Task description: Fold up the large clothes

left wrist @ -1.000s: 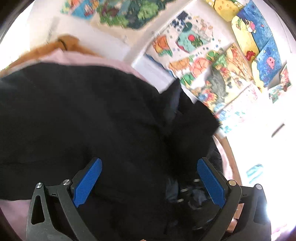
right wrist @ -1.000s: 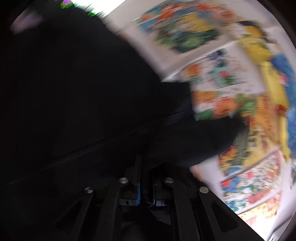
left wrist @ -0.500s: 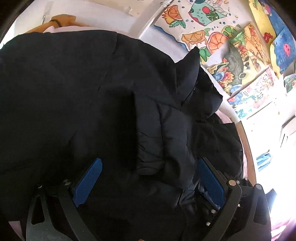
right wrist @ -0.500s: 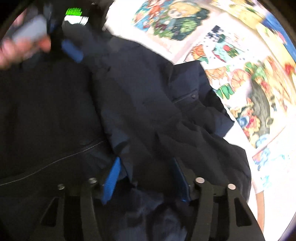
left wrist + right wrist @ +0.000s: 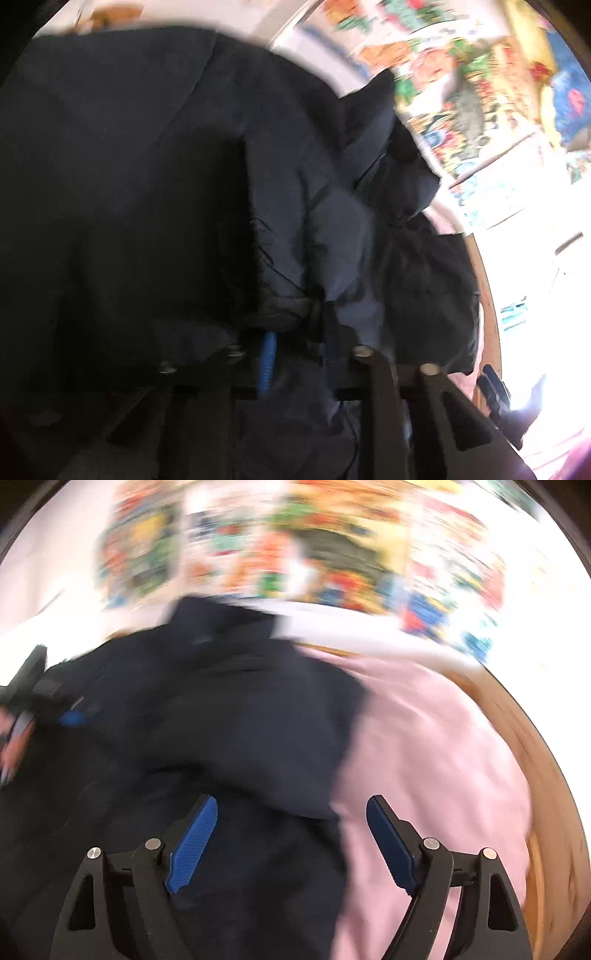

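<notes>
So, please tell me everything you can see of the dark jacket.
The dark jacket is navy, almost black, of smooth woven-looking cloth with seams and a puffy fold near its middle. It lies crumpled on a pink sheet. The left gripper is shut on a bunched fold. The right gripper hangs open over its edge. Blur hides finer detail.

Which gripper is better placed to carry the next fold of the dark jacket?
Left. The left gripper is shut on a bunched fold of the dark jacket, so it could probably pull it over. The right gripper is open, holding nothing, above the jacket's edge and pink sheet.
</notes>
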